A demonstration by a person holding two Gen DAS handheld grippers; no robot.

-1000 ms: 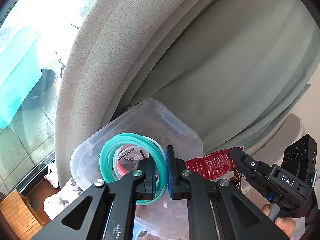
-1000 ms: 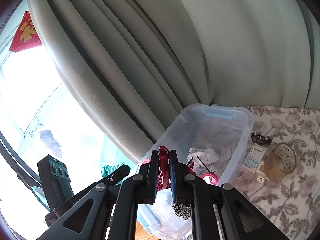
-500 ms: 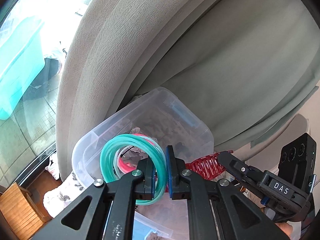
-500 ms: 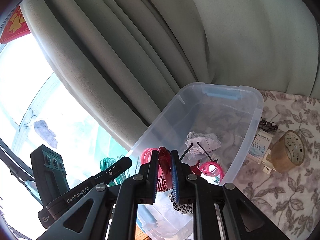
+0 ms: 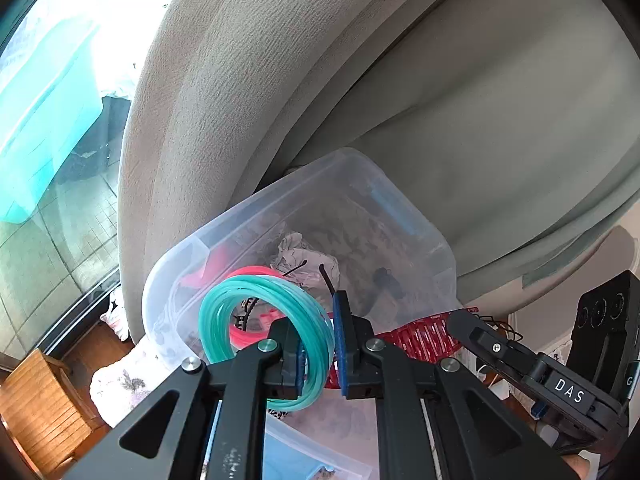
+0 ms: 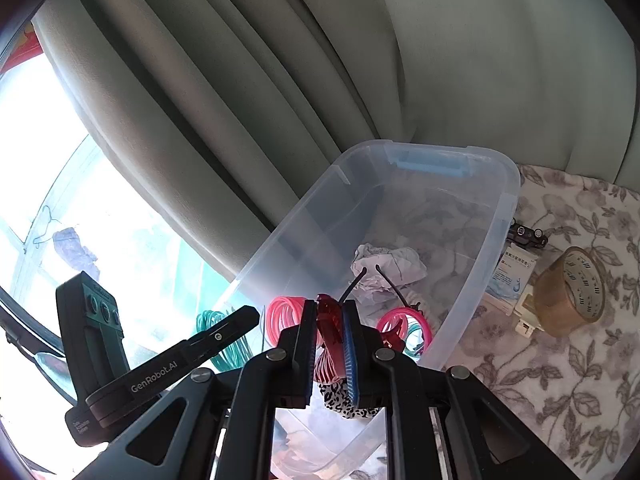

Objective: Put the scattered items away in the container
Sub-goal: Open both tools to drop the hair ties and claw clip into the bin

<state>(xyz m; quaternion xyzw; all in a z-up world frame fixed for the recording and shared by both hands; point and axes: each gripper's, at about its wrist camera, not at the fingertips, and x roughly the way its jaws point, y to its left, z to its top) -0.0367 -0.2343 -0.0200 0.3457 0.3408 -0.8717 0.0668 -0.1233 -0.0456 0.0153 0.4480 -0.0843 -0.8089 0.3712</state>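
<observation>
Both my claws hang over the clear plastic bin, each pinching one item.

The bin sits on a floral cloth against grey curtains; crumpled paper and pink coils lie inside. My left claw pinches a teal coil of tubing above the bin's near end. My right claw clamps a red hair claw clip over the bin. Beside the bin rest a tape roll and a small box.

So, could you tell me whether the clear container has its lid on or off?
Off: the clear container stands open-topped, with crumpled paper and pink coils visible directly inside.
</observation>
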